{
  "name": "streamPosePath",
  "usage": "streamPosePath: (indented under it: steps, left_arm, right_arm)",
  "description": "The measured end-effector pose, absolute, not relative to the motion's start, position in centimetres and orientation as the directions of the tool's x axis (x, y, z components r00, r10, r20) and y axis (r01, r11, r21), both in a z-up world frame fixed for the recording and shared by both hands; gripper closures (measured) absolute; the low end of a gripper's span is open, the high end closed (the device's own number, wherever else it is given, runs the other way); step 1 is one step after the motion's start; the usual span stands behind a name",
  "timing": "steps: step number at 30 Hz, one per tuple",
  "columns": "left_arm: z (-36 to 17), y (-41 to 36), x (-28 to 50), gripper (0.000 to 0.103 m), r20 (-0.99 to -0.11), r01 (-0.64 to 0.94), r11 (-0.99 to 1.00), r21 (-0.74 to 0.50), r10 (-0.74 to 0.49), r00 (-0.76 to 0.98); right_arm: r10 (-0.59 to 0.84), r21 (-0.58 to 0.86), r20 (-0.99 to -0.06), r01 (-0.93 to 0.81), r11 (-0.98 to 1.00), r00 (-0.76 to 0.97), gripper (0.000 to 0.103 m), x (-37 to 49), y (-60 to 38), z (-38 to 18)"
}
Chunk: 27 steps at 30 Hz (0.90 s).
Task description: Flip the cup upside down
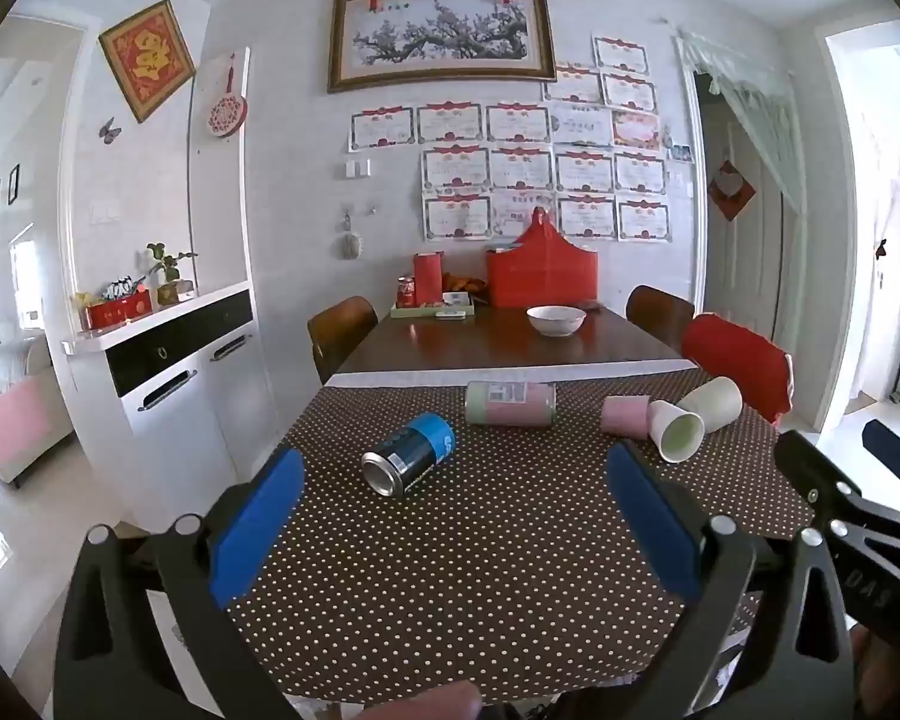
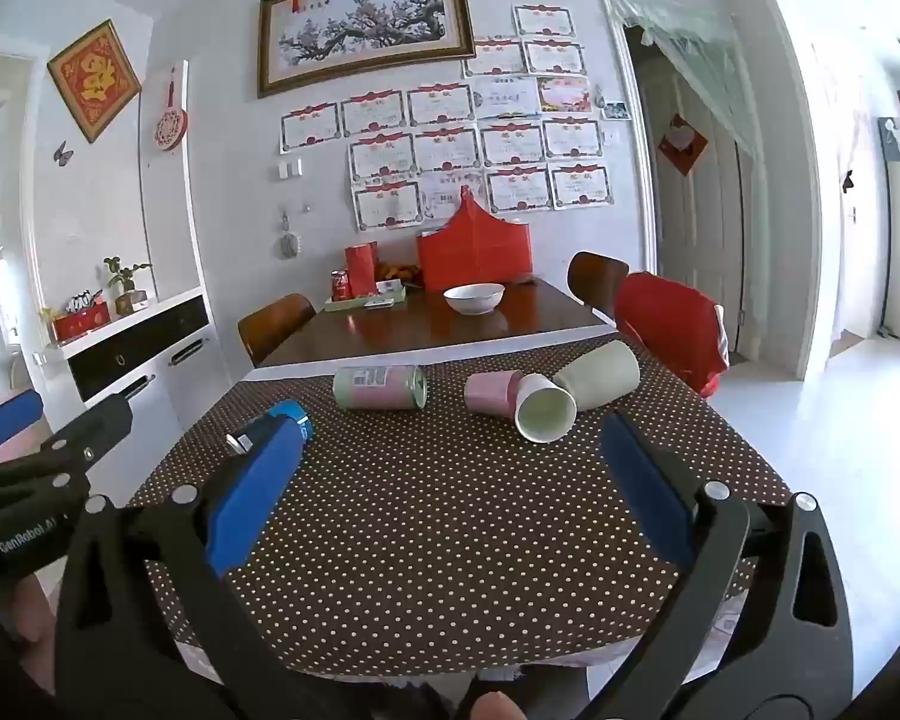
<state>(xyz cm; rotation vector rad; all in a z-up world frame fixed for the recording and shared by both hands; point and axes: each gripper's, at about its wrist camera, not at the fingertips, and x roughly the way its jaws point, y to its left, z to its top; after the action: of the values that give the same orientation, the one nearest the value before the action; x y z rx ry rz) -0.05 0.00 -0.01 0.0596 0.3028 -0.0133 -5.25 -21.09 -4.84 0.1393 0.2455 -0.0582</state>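
Three paper cups lie on their sides in a touching cluster at the far right of the dotted desk point(image 2: 426, 540): a pink cup point(image 2: 491, 391), a white cup point(image 2: 545, 415) with its mouth facing the cameras, and a pale cup point(image 2: 600, 373) behind. Both the left tool point(image 1: 456, 531) and right tool point(image 2: 450, 498) hang wide apart, holding nothing, well short of them. Reaching for one cup risks nudging its neighbours, which could roll toward the desk edge; thin walls may crumple under a firm squeeze.

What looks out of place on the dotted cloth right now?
Everything lies tipped over: blue can, pink-green can, pink cup, and two white cups clustered together. No spill visible.
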Motion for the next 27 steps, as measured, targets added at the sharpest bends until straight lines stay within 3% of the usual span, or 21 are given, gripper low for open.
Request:
streamPosePath:
  steps: [27]
  left_arm:
    - [0.33, -0.04, -0.25, 0.004, -0.307, 0.023, 0.998, 0.053, -0.006, 0.952]
  right_arm:
    - [-0.037, 0.147, -0.246, 0.076, 0.986, 0.969, 0.006, -4.99, -21.1, -4.45]
